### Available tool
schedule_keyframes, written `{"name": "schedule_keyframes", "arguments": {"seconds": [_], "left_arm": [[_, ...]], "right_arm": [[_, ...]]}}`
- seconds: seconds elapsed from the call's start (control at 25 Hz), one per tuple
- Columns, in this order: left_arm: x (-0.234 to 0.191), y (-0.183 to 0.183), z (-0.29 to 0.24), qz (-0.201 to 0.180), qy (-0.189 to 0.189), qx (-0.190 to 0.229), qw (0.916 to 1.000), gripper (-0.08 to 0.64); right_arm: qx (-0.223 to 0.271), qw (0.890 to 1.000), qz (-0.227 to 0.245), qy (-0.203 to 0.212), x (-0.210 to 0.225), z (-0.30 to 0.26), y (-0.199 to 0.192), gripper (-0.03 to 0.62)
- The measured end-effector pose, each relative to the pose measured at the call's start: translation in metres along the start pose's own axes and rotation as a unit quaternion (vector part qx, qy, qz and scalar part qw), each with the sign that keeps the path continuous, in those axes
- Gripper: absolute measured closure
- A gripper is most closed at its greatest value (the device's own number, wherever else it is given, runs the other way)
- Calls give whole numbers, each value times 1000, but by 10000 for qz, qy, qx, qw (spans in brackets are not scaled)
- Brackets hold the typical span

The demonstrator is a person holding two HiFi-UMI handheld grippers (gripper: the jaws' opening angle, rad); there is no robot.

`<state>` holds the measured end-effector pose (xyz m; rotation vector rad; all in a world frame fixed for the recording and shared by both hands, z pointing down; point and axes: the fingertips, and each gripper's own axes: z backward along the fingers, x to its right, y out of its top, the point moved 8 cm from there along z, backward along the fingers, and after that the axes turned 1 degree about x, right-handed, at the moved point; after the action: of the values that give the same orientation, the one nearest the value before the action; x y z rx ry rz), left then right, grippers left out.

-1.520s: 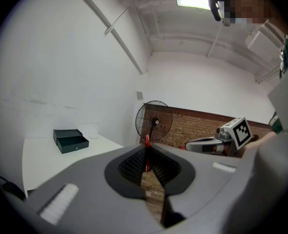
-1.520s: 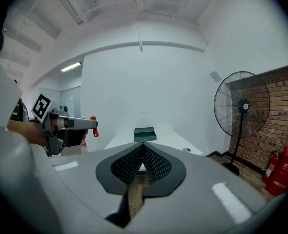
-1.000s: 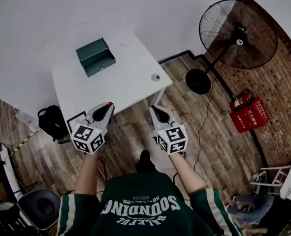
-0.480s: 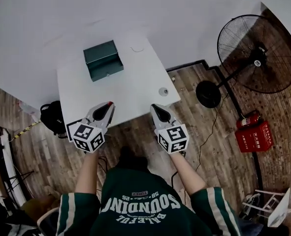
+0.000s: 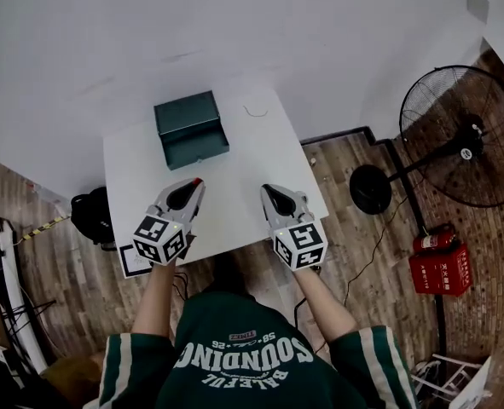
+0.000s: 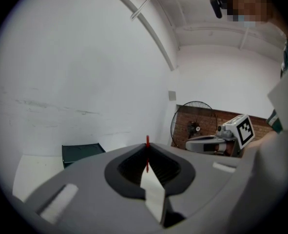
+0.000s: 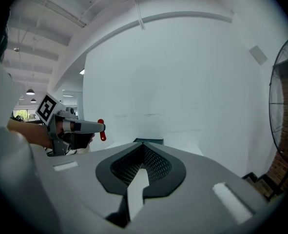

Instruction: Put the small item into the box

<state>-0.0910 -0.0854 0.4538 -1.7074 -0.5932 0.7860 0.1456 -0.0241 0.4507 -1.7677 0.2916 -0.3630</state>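
Observation:
A dark green box (image 5: 190, 129) stands open at the far side of the white table (image 5: 243, 156). It also shows low in the left gripper view as the box (image 6: 80, 152), and just past the jaw tips in the right gripper view as the box (image 7: 149, 141). My left gripper (image 5: 194, 183) hangs over the table's near part, shut and empty; its jaws meet at a red tip (image 6: 147, 141). My right gripper (image 5: 266, 190) is level with it to the right, also shut on nothing (image 7: 144, 144). No small item shows in any view now.
A thin curled wire (image 5: 253, 112) lies on the table right of the box. A square marker sheet (image 5: 135, 260) sits at the table's near left corner. A standing fan (image 5: 465, 139) and a red extinguisher case (image 5: 442, 267) stand on the wooden floor at right, a black bag (image 5: 89, 216) at left.
The person has stepped up to the table, so both grippers now hang over its near part. The small round item seen near the table's right edge earlier is no longer visible.

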Motion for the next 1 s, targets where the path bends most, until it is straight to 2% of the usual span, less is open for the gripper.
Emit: {"name": "schedule_keyframes", "arguments": {"seconds": [0.36, 1.0], "left_arm": [[-79, 17, -39, 82, 108, -89, 9999, 498], [-128, 13, -85, 259, 435, -309, 9982, 497]], "right_arm": [[-72, 9998, 71, 183, 13, -95, 22, 591], [-493, 9961, 66, 726, 36, -172, 16, 591]]}}
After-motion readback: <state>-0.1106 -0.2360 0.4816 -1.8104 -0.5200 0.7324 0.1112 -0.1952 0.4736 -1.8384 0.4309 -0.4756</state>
